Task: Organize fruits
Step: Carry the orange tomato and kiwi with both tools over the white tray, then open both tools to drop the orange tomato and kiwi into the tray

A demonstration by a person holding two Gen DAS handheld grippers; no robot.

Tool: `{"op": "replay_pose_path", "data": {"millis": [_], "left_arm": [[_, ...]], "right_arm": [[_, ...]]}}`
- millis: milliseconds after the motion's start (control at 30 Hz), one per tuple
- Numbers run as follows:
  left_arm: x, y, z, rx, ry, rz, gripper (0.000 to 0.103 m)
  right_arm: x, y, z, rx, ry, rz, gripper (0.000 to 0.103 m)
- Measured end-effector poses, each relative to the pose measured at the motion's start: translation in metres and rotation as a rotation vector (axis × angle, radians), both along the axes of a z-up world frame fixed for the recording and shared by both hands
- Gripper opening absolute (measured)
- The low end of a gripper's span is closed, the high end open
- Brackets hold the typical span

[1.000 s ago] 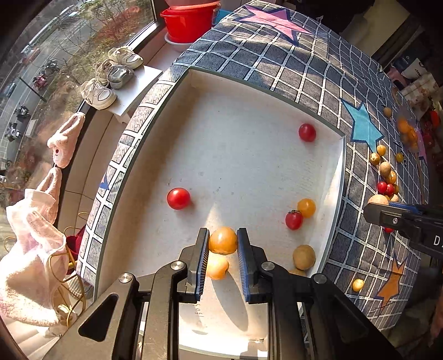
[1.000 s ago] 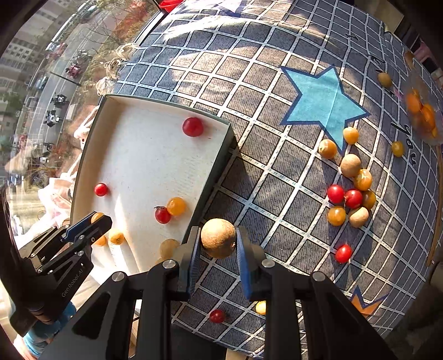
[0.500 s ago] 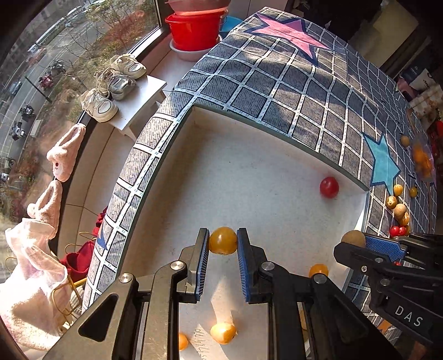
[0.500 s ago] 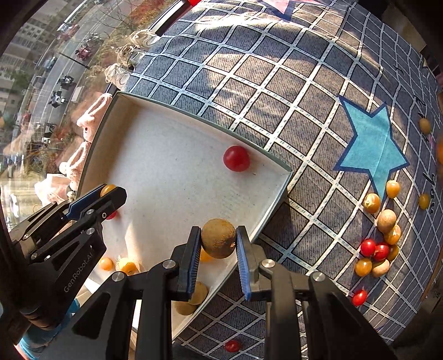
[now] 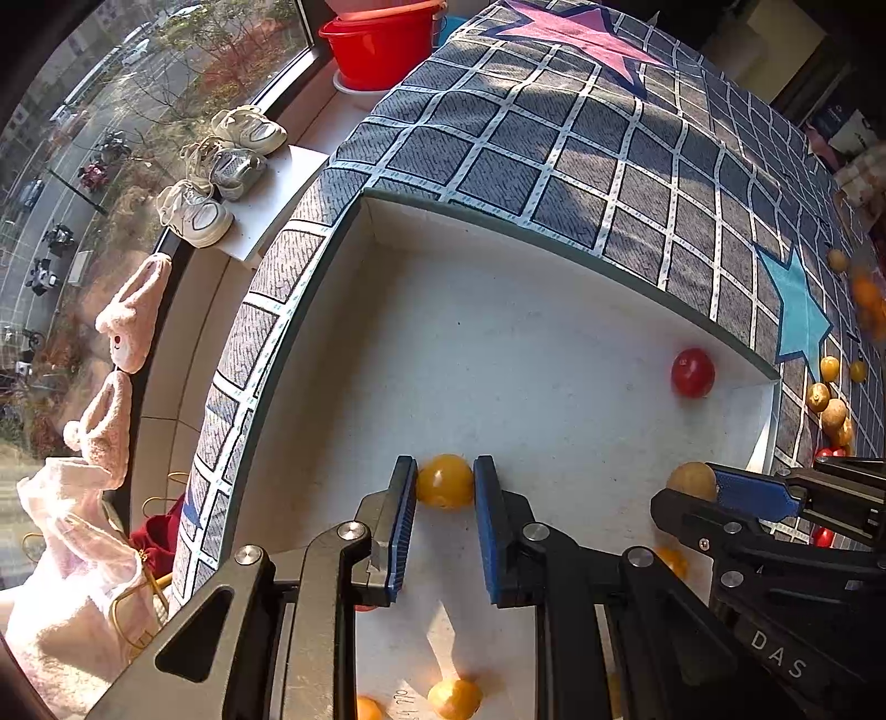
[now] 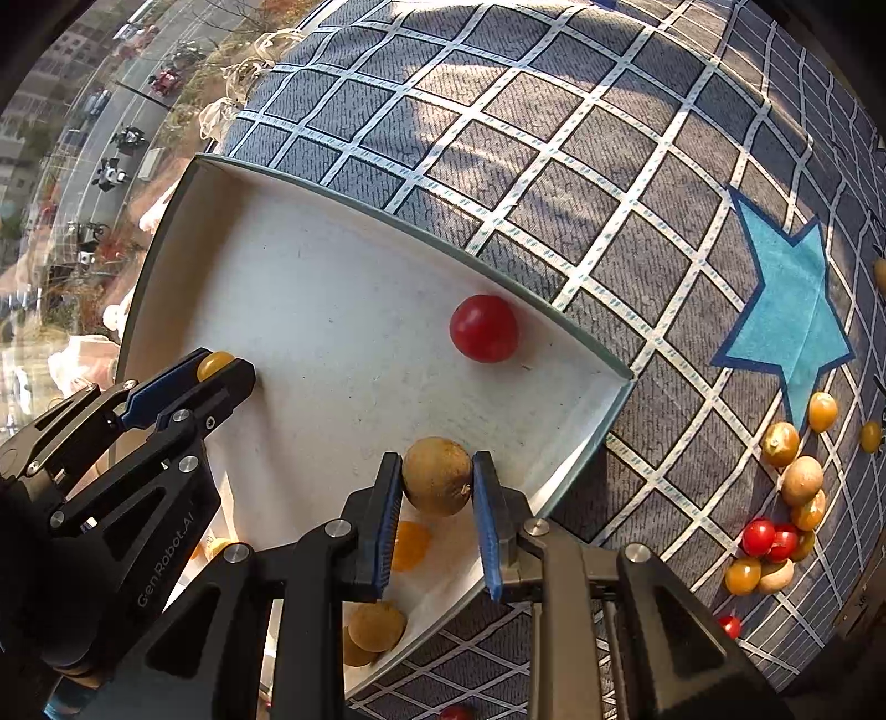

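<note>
A white tray (image 5: 498, 354) with a green rim (image 6: 387, 216) lies on the checked cloth. My left gripper (image 5: 444, 487) is shut on a yellow tomato (image 5: 444, 481) above the tray floor; it also shows at the left of the right wrist view (image 6: 216, 363). My right gripper (image 6: 436, 479) is shut on a brown round fruit (image 6: 437, 476) above the tray's right part, and shows in the left wrist view (image 5: 692, 482). A red tomato (image 6: 483, 328) lies near the tray's far right corner. Yellow and brown fruits (image 6: 376, 626) lie in the tray under the grippers.
A cluster of red, yellow and brown fruits (image 6: 781, 526) lies on the cloth right of the tray, near a blue star (image 6: 792, 310). A red tomato (image 6: 730, 626) lies apart near the cloth edge. Shoes (image 5: 221, 171) and a red bucket (image 5: 382, 44) stand by the window.
Both grippers have moved forward over the tray, each still holding its fruit. The right gripper has come from over the cloth to over the tray's right part.
</note>
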State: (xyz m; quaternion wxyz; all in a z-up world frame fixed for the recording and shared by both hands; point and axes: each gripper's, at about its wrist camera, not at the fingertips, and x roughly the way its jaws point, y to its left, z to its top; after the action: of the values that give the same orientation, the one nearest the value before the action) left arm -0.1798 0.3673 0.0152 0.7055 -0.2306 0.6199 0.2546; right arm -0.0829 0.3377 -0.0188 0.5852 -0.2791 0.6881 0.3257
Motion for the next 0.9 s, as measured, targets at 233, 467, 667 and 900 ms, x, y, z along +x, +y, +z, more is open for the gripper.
{"op": "replay_pose_path", "data": {"millis": [233,467,667,900], "left_arm": [[-0.001,-0.005,0.003,0.017,0.010,0.022,0.066],[-0.018,0.001,0.019,0.035,-0.004,0.053,0.068],[-0.036,-0.004,0.038,0.049,-0.014,0.067,0.094],[-0.049,-0.028,0.041,0.036,0.031,0.010,0.102]], "right_arm": [[-0.003,0.005,-0.001,0.002,-0.007,0.030,0.028],[-0.007,-0.009,0.025,0.044,-0.009,0.050,0.053],[-0.016,-0.022,0.054,0.077,-0.025,0.026,0.079],[-0.021,-0.048,0.070,0.065,-0.048,-0.009,0.086]]}}
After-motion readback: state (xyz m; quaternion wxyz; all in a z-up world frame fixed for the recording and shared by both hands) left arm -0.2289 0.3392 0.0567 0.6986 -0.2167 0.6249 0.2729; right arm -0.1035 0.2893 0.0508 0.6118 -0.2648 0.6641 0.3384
